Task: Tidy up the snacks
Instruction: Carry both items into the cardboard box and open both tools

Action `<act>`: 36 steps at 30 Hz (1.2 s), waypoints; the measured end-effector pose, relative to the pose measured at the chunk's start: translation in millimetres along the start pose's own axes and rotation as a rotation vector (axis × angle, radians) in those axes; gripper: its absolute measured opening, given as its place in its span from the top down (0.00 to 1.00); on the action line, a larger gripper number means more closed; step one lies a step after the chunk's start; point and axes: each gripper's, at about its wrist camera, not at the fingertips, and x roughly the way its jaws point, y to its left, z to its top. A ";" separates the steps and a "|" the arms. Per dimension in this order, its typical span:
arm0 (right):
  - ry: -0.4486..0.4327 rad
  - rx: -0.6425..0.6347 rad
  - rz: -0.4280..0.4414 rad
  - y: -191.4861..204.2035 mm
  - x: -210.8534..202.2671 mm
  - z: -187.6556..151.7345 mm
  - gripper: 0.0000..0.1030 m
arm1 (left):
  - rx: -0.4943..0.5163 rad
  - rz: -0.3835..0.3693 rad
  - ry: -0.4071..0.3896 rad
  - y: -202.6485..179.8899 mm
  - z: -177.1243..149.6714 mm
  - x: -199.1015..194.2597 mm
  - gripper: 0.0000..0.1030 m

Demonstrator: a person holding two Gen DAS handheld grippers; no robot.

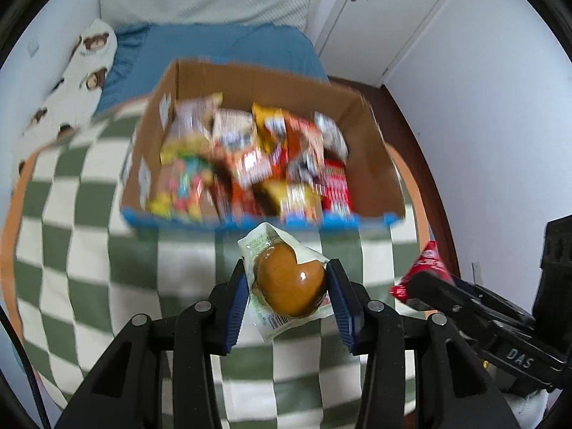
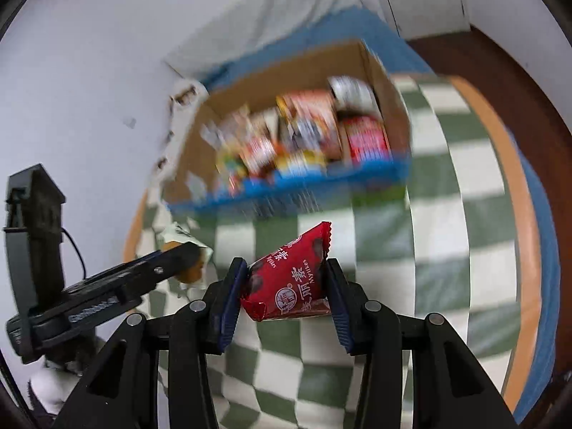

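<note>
My left gripper (image 1: 287,282) is shut on a clear-wrapped brown bun packet (image 1: 289,282) and holds it above the checked blanket, just short of the cardboard box (image 1: 264,82). The box holds several bright snack packets (image 1: 250,164). My right gripper (image 2: 286,279) is shut on a red snack packet (image 2: 287,282) with white print, also short of the box (image 2: 296,64). The right gripper and its red packet (image 1: 422,268) show at the right of the left wrist view. The left gripper with the bun (image 2: 189,268) shows at the left of the right wrist view.
The box stands on a green-and-white checked blanket (image 1: 89,250) with an orange border, over a blue bed sheet (image 1: 214,46). A bear-print pillow (image 1: 82,71) lies at the far left. A white wall and door (image 1: 393,18) stand at the right, with dark wooden floor (image 2: 500,71) beside the bed.
</note>
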 end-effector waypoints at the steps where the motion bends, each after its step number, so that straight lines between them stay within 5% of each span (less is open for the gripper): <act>1: -0.016 -0.010 0.001 5.2 -3.1 14.5 0.54 | 0.004 0.012 0.000 0.9 11.7 -0.4 0.61; 9: -0.006 -0.034 -0.056 7.9 29.5 92.1 0.54 | 0.007 0.112 0.103 26.5 76.1 51.5 0.61; 19: 0.183 0.004 -0.124 -25.5 120.5 123.2 0.54 | -0.071 0.126 0.277 65.8 80.1 126.3 0.60; 22: 0.243 0.016 -0.140 -31.6 137.9 122.3 0.48 | -0.073 0.127 0.307 67.1 77.8 134.4 0.58; 25: 0.271 0.014 -0.156 -34.8 147.2 123.2 0.30 | -0.067 0.137 0.318 64.2 78.3 136.7 0.58; 27: 0.266 -0.008 -0.193 -32.7 147.3 124.8 0.13 | -0.066 0.147 0.309 62.5 81.6 134.6 0.44; 30: 0.248 -0.035 -0.247 -29.2 144.6 129.1 0.07 | -0.053 0.161 0.288 59.4 87.2 131.0 0.17; 36: 0.200 -0.084 -0.390 -21.1 138.6 138.1 0.02 | -0.027 0.202 0.235 52.2 94.8 118.8 0.02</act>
